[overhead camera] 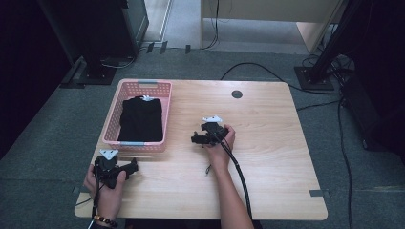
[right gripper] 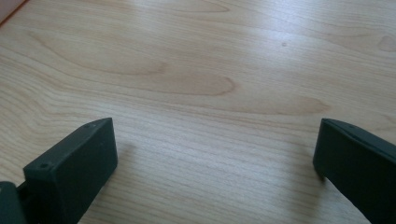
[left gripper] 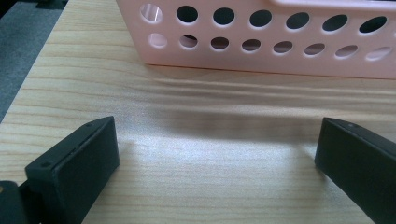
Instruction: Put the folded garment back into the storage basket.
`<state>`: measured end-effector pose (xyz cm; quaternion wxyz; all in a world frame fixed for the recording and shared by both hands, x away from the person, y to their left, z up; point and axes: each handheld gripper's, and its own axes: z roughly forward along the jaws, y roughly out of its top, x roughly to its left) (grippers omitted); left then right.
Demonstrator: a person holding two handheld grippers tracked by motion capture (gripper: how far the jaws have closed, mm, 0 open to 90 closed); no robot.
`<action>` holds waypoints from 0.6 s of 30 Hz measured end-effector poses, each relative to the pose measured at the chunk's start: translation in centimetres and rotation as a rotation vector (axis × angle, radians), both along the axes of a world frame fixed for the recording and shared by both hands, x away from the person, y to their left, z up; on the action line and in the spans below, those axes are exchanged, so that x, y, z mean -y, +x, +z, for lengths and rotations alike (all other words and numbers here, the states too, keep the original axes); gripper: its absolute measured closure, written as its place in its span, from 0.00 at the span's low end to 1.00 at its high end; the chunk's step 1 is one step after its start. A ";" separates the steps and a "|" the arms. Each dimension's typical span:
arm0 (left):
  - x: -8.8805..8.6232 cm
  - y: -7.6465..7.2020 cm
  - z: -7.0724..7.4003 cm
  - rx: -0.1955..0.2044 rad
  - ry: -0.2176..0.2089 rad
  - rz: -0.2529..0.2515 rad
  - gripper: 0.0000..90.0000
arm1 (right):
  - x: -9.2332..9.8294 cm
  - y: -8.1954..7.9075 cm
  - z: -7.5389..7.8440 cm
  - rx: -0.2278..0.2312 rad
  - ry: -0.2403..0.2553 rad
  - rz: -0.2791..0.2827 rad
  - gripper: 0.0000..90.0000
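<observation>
While black garment (overhead camera: 141,120) lies in pink basket (overhead camera: 111,120) at table's (overhead camera: 267,157) far-left corner, left gripper (overhead camera: 129,167) and right gripper (overhead camera: 197,139) rest wide open, empty.

A light wooden table with rounded corners (overhead camera: 267,167) stands on grey carpeted floor (overhead camera: 43,143). A round dark grommet (overhead camera: 237,94) sits near the table's far edge. Beyond the far left corner is a black stand base (overhead camera: 98,71); beyond the far right corner, another black base (overhead camera: 313,76). Black cables (overhead camera: 341,143) trail across the carpet on the right. Pale wooden furniture (overhead camera: 267,9) lines the back.
</observation>
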<state>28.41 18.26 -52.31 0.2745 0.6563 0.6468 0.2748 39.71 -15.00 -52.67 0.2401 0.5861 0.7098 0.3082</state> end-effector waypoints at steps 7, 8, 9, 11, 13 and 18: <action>0.0 0.0 0.0 0.000 0.000 0.000 0.00 | 0.7 -0.3 0.0 0.000 0.001 -0.006 0.00; 0.0 0.0 0.0 0.000 0.000 0.000 0.00 | 0.9 -0.3 0.0 0.001 0.000 -0.009 0.00; 0.0 0.0 0.0 0.000 0.000 0.000 0.00 | 0.9 -0.4 0.0 0.000 0.000 -0.013 0.00; 0.0 0.0 0.0 0.000 0.000 0.000 0.00 | 1.1 -0.5 0.0 -0.001 0.001 -0.018 0.00; 0.0 0.0 0.0 0.000 0.000 0.000 0.00 | 1.3 -0.6 0.0 -0.001 0.003 -0.022 0.00; 0.0 0.0 0.0 0.000 0.000 0.000 0.00 | 1.8 -0.8 0.0 -0.001 0.001 -0.026 0.00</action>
